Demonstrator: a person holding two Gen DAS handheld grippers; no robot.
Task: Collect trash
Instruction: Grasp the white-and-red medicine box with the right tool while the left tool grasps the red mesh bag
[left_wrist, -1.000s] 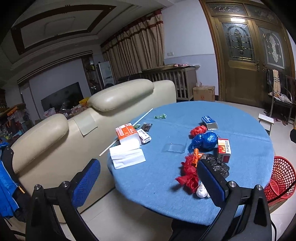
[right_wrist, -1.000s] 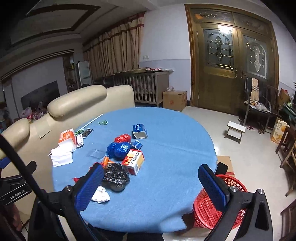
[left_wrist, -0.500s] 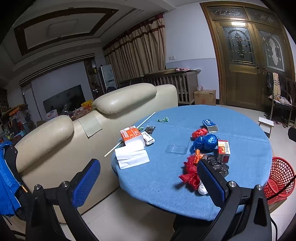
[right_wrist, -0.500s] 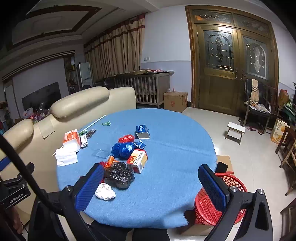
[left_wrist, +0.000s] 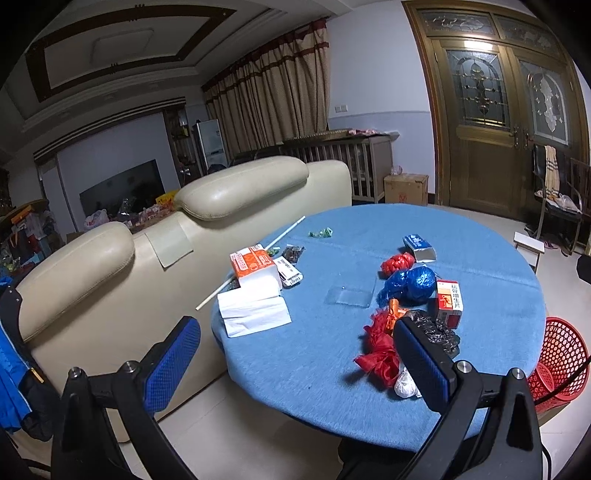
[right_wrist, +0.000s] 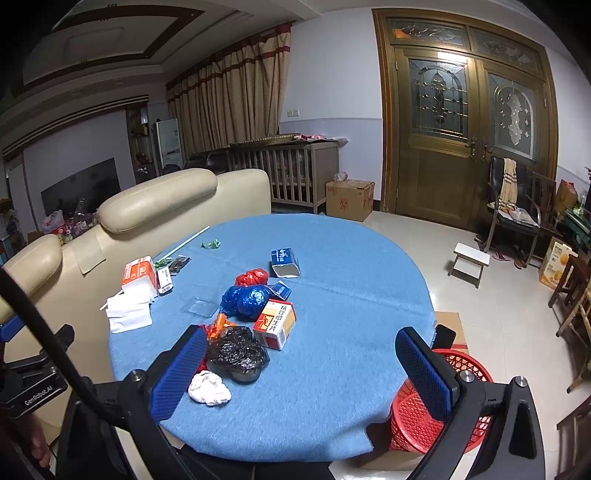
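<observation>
A round table with a blue cloth (left_wrist: 317, 362) (right_wrist: 351, 288) carries scattered trash: a white crumpled wad (right_wrist: 209, 387), a black bag (right_wrist: 238, 354), a red bag (left_wrist: 380, 350), a blue bag (right_wrist: 245, 300) (left_wrist: 412, 282), an orange-white medicine box (right_wrist: 275, 325), a small blue carton (right_wrist: 285, 261) and tissue packs (left_wrist: 255, 291). A red mesh basket (right_wrist: 428, 413) (left_wrist: 557, 362) stands on the floor at the table's right. My left gripper (left_wrist: 295, 365) and right gripper (right_wrist: 303, 373) are both open and empty, held before the table's near edge.
A cream leather sofa (left_wrist: 155, 251) backs against the table's left side. A long white stick (left_wrist: 255, 254) lies over the table's left edge. A small white stool (right_wrist: 471, 258), a chair (right_wrist: 511, 218) and a cardboard box (right_wrist: 349, 199) stand on the tiled floor beyond.
Both grippers have drawn back slightly from the table, so it looks a little farther away. Both stay open. Nothing on the table has moved.
</observation>
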